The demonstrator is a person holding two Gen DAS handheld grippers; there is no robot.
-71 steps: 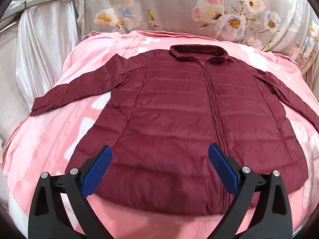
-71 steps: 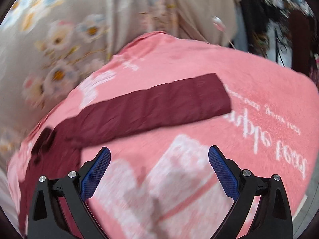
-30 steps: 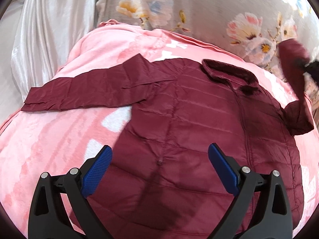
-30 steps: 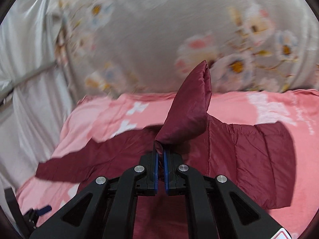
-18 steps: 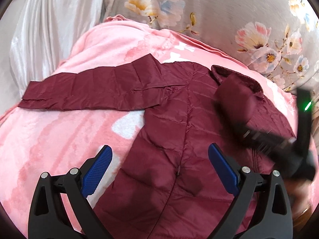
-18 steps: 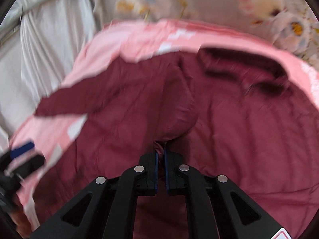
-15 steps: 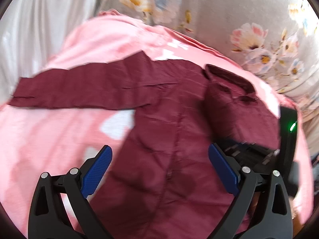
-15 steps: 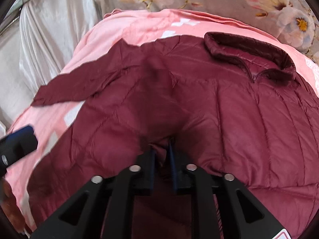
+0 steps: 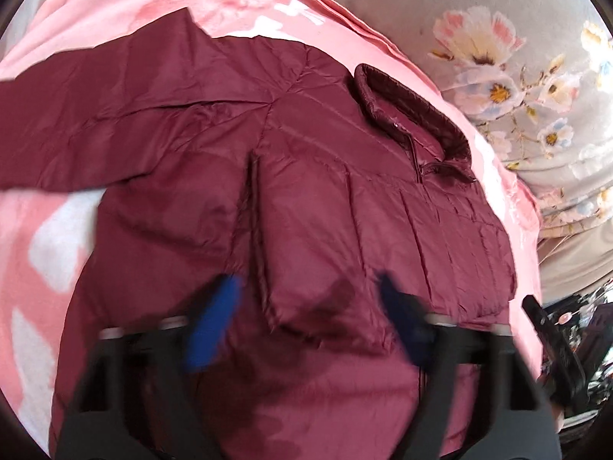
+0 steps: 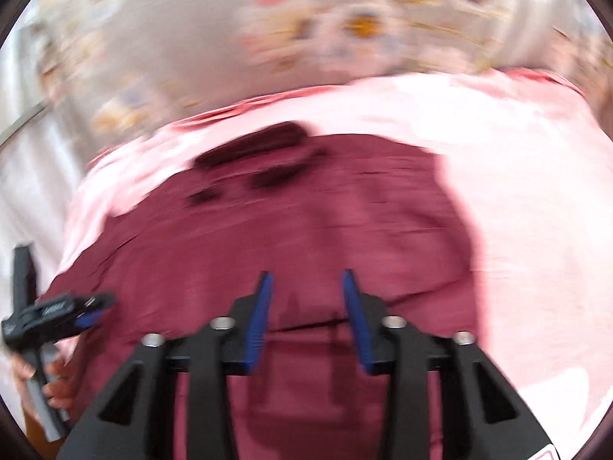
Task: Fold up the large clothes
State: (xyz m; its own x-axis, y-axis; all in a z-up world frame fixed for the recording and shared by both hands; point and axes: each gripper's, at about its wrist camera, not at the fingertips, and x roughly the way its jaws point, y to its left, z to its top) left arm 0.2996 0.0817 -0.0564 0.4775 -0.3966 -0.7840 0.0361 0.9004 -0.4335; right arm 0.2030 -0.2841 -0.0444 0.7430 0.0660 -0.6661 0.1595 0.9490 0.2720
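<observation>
Lay flat on the pink blanket (image 9: 46, 230), maroon puffer jacket (image 9: 314, 207) with one sleeve (image 9: 345, 237) crossed inward (for a narrower fold), both left gripper (image 9: 306, 326) and right gripper (image 10: 306, 314) parted, empty.

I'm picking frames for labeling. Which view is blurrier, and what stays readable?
Right wrist: heavy motion smear over the floral backdrop and jacket. Left wrist: jacket collar and quilting are sharp; only the left gripper itself is smeared. Both show fisheye bending.
</observation>
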